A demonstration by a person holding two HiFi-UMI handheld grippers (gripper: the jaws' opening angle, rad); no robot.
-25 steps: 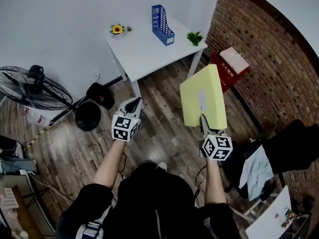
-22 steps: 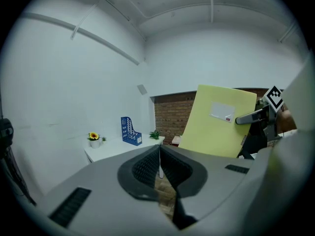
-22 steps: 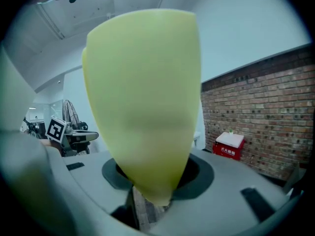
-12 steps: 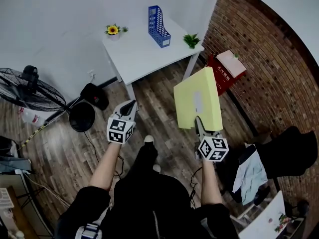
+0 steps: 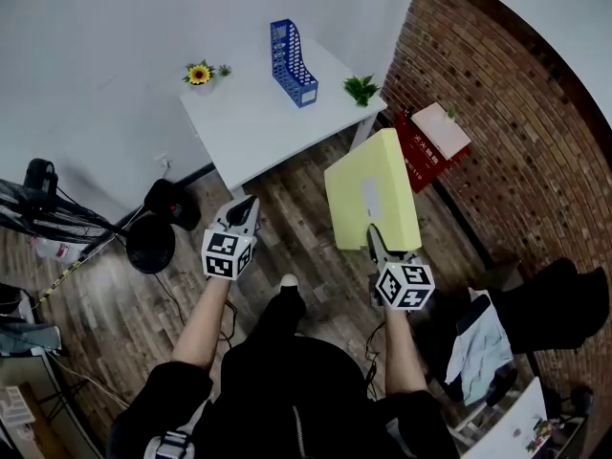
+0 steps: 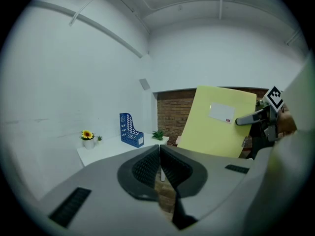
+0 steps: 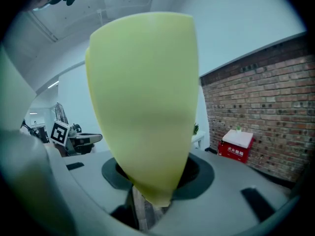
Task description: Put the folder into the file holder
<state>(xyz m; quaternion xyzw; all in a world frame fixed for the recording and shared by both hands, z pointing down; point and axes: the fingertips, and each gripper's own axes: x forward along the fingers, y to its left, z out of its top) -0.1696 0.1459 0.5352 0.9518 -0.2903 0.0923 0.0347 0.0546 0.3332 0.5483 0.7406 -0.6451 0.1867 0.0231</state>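
Head view: right gripper (image 5: 374,241) clamped on yellow folder (image 5: 368,191), lower edge; left gripper (image 5: 245,207) jaws together, empty; file holder (image 5: 292,63) stood upper centre. Folder needed upright entry, aligned with opening.

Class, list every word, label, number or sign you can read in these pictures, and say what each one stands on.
None can be read for sure.
Red box: white characters on its side, too blurred to read.
Yellow folder: white label, print too small to read.
Blue file holder: small white label, nothing legible.
Left gripper and right gripper: square black-and-white markers on their cubes, patterns, not words.
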